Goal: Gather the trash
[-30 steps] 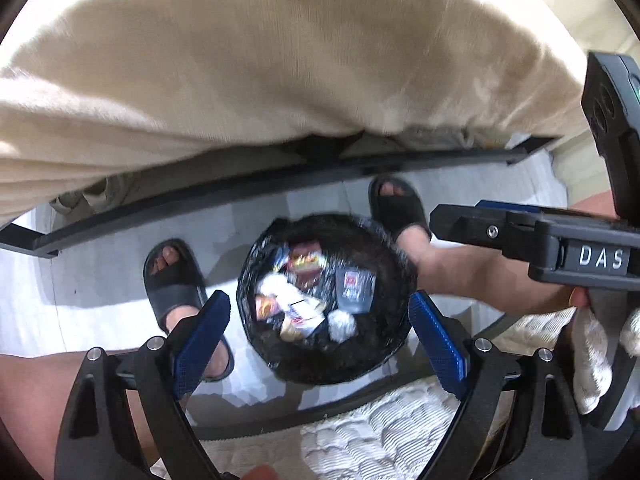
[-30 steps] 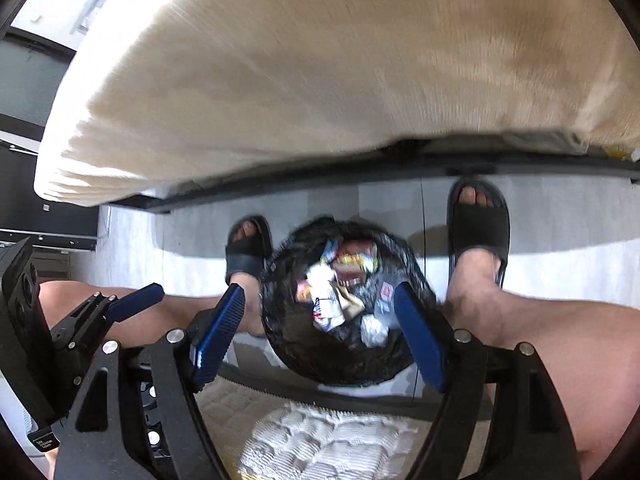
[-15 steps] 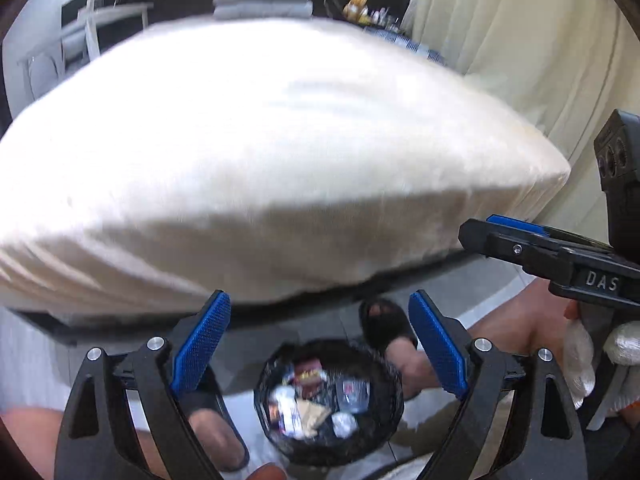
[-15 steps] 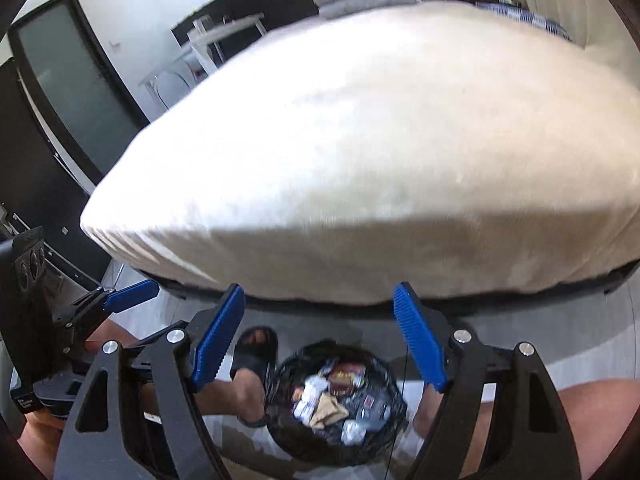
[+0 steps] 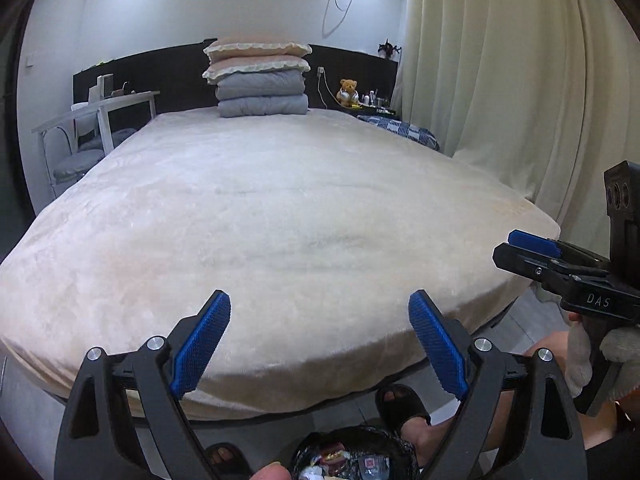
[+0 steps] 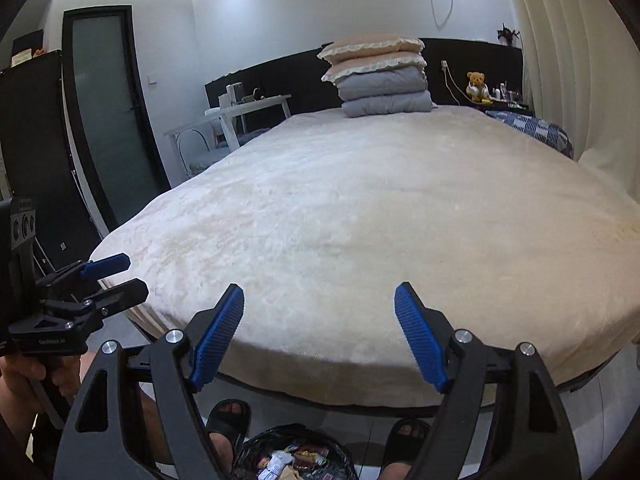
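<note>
A black trash bag (image 5: 356,458) holding several wrappers sits on the floor at the bottom edge of the left wrist view, between the person's sandalled feet. It also shows in the right wrist view (image 6: 296,458). My left gripper (image 5: 320,344) is open and empty, raised over the near edge of the cream bed (image 5: 260,208). My right gripper (image 6: 320,334) is open and empty, level beside it. Each gripper shows in the other's view: the right one (image 5: 532,252) and the left one (image 6: 116,276).
Folded grey quilts and two pillows (image 5: 260,76) are stacked at the head of the bed. A white desk and chair (image 5: 92,128) stand at the left. Curtains (image 5: 520,80) hang at the right. A bedside shelf holds a teddy bear (image 5: 347,92). A dark door (image 6: 104,120) is at the left.
Both grippers have tilted up from looking down at the trash bag to looking across the bed. The bag has slid to the bottom edge of both views. Both stay open.
</note>
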`<move>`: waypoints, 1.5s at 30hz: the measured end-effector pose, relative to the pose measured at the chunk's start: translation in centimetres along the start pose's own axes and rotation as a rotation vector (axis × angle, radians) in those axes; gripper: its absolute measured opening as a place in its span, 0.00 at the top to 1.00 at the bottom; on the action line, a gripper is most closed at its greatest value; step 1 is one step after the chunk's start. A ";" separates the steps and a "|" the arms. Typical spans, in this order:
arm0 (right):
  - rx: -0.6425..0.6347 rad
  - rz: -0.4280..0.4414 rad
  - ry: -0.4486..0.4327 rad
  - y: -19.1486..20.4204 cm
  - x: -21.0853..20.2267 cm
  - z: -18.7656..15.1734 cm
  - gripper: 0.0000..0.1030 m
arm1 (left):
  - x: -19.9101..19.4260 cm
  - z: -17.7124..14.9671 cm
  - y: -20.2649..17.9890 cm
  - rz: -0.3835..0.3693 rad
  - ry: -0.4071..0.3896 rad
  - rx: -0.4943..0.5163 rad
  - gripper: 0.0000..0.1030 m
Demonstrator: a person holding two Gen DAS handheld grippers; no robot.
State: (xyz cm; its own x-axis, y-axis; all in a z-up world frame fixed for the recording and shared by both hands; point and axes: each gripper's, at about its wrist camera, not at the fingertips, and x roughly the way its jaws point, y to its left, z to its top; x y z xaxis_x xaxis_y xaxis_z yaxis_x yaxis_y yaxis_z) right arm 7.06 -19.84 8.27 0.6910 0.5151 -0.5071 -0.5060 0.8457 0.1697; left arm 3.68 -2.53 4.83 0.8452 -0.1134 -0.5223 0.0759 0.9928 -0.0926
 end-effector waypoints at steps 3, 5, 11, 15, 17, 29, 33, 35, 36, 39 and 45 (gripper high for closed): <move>-0.025 -0.010 -0.043 0.1 -0.4 0.9 0.24 | -0.7 0.8 0.3 -0.002 -0.046 0.000 0.14; -0.037 -0.009 -0.076 0.0 -0.5 1.1 0.21 | -0.6 1.0 0.6 -0.005 -0.066 -0.009 0.14; -0.087 -0.047 -0.137 -0.2 0.6 0.4 0.04 | 1.0 -0.4 1.8 0.006 -0.094 -0.031 0.05; -0.092 -0.056 -0.099 -0.7 2.5 -0.3 0.04 | 2.0 -0.9 2.7 0.020 -0.106 -0.036 0.06; -0.081 -0.062 -0.100 -1.0 3.1 -0.5 0.04 | 2.5 -1.1 3.2 0.008 -0.107 -0.055 0.06; -0.104 -0.092 -0.095 -1.1 4.2 -0.8 0.04 | 3.3 -1.4 3.5 -0.007 -0.099 -0.061 0.06; -0.085 -0.072 -0.080 -1.4 4.3 -0.9 0.04 | 3.4 -1.5 2.9 0.015 -0.103 -0.049 0.06; -0.082 -0.067 -0.078 -1.4 4.4 -0.9 0.04 | 3.5 -1.4 2.8 0.022 -0.100 -0.048 0.06; -0.082 -0.067 -0.078 -1.4 4.4 -0.9 0.04 | 3.5 -1.4 2.6 0.024 -0.101 -0.046 0.06; -0.077 -0.067 -0.075 -1.3 4.4 -0.9 0.04 | 3.4 -1.4 2.4 0.029 -0.101 -0.040 0.06; -0.075 -0.067 -0.074 -1.4 4.4 -0.8 0.04 | 3.4 -1.4 2.3 0.040 -0.103 -0.039 0.06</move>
State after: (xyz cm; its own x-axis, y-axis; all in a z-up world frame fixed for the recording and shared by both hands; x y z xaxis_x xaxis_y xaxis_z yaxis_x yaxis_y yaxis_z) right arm 10.42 -18.82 5.10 0.7595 0.4687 -0.4511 -0.4923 0.8674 0.0725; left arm 5.95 -0.70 1.64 0.8971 -0.0675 -0.4367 0.0226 0.9940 -0.1073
